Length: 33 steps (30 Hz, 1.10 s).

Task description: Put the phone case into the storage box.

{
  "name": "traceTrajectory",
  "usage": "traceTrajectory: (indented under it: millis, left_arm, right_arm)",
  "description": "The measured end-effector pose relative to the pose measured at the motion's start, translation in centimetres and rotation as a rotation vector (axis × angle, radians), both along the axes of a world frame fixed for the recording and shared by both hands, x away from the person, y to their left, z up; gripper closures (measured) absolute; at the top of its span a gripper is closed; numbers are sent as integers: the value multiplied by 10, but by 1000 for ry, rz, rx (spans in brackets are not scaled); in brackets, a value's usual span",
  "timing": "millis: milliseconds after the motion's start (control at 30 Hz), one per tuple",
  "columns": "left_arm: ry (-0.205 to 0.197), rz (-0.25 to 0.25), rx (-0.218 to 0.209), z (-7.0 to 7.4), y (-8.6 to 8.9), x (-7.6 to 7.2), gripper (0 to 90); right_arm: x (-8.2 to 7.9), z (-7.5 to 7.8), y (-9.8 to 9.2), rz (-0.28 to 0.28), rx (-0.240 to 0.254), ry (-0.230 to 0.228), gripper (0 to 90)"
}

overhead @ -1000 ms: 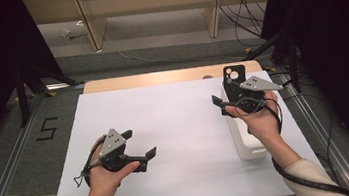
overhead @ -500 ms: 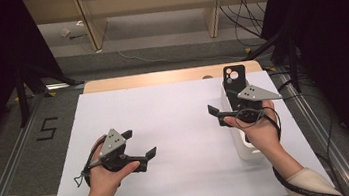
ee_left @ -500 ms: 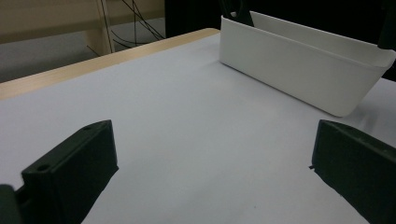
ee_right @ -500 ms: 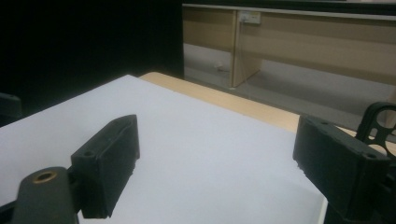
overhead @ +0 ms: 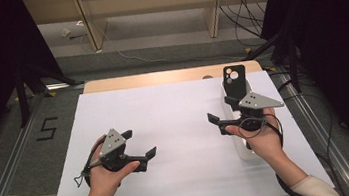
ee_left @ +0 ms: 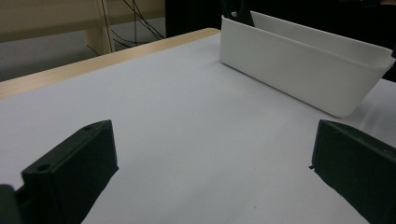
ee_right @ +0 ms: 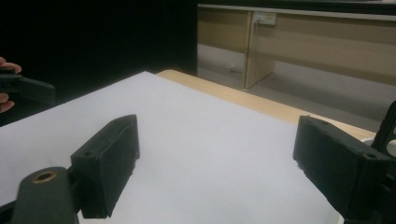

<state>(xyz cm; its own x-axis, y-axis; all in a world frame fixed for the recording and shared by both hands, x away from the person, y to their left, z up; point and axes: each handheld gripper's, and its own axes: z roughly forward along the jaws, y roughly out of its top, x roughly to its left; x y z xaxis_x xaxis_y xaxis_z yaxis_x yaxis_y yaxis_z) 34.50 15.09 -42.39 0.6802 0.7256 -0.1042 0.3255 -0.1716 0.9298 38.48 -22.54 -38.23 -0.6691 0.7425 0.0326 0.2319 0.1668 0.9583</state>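
Observation:
A long white bin (overhead: pixel 243 151) lies on the right side of the white sheet (overhead: pixel 174 108). A black phone case (overhead: pixel 234 79) stands upright at the bin's far end. My right gripper (overhead: pixel 220 110) hovers over the bin's left rim, pointing left across the table, jaws open and empty. In the right gripper view the right gripper (ee_right: pixel 215 158) looks over bare sheet. My left gripper (overhead: pixel 139 142) rests low at the left, open and empty, aimed toward the bin (ee_left: pixel 303 70). In its own view the left gripper (ee_left: pixel 210 163) has nothing between the jaws, and the black case (ee_left: pixel 236 9) pokes up behind the bin's wall.
The sheet covers a wooden table whose bare far edge (overhead: pixel 160 77) shows. A taped "5" (overhead: pixel 48 128) marks the floor at the left. Metal rails run along both sides, cables lie at the back right, and the left hand's gripper (ee_right: pixel 28 88) appears far left in the right gripper view.
The right hand with its open gripper has drifted back toward the person and slightly left, away from the phone case. The left hand has stayed put.

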Motion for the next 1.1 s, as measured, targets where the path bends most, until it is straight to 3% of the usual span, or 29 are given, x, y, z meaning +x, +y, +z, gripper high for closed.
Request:
traceTrajectory:
  millis: [1100]
  left_arm:
    - [-2,12,-10,2,3,0,0]
  right_arm:
    - [-31,-12,-21,71,-7,-9,157]
